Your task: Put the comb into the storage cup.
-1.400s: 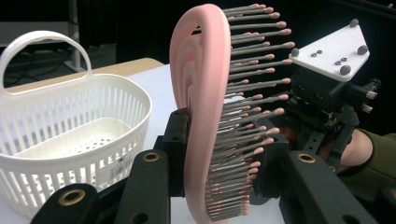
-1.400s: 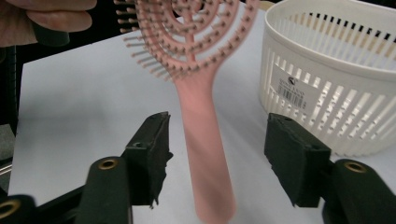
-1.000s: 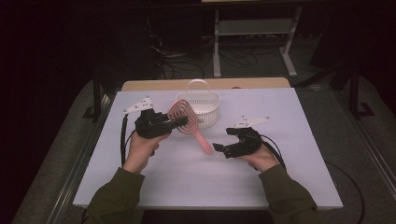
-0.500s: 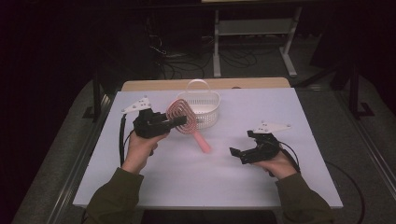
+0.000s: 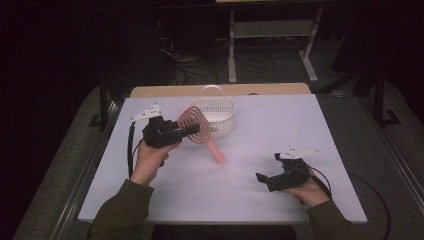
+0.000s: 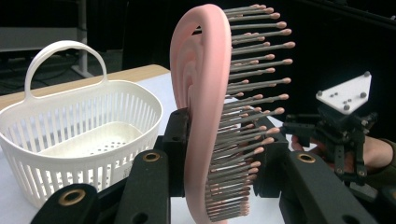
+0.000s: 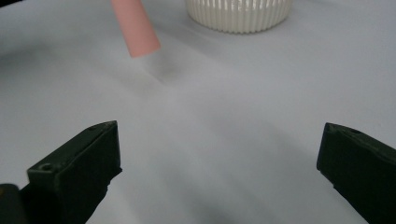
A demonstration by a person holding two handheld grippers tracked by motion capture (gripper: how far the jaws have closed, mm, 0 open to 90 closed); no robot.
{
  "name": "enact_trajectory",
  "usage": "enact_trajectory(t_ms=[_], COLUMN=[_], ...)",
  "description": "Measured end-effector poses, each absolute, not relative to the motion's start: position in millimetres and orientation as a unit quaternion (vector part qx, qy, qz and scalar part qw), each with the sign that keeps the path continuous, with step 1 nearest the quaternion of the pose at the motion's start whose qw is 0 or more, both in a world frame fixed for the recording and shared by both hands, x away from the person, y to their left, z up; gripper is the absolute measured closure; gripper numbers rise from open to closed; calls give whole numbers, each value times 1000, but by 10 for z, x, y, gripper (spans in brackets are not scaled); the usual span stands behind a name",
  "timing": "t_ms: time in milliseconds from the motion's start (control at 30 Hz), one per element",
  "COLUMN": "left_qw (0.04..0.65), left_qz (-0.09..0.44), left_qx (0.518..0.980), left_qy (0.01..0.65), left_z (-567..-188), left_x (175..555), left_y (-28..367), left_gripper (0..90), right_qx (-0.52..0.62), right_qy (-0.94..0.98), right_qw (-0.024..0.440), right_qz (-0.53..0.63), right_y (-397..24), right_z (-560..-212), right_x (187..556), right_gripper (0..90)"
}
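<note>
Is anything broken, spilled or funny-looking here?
Nothing looks broken or spilled. The pink hairbrush is held up off the table by the left gripper, its handle slanting down. The white basket stands upright and the right gripper is open.

The right gripper [image 7: 219,172] has its two black jaws spread wide apart over the white table [image 7: 224,121], with nothing between them. Farther off to the left, the round end of a pink handle [image 7: 136,29] hangs just above the surface. The ribbed white basket [image 7: 238,14] stands beyond.
</note>
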State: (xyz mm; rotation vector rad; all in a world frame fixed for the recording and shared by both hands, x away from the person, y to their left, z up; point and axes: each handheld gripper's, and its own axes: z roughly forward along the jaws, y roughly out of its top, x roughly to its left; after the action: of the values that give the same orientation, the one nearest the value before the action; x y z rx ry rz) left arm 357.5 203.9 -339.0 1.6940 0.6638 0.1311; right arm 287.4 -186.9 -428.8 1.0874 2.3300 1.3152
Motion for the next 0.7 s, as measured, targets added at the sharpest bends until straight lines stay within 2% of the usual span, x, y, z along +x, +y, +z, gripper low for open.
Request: enact_trajectory(t_ms=[700], left_qw=[629], left_qz=[55], left_qx=[725], left_qy=[275], left_z=[-3205], left_x=[3604], left_y=[1994], left_gripper=[643], right_qx=[376], right_qy=[810], right_qw=[125], right_qz=[432], right_y=[-1965], right_z=[-4418], right_x=[2772], right_gripper=[0])
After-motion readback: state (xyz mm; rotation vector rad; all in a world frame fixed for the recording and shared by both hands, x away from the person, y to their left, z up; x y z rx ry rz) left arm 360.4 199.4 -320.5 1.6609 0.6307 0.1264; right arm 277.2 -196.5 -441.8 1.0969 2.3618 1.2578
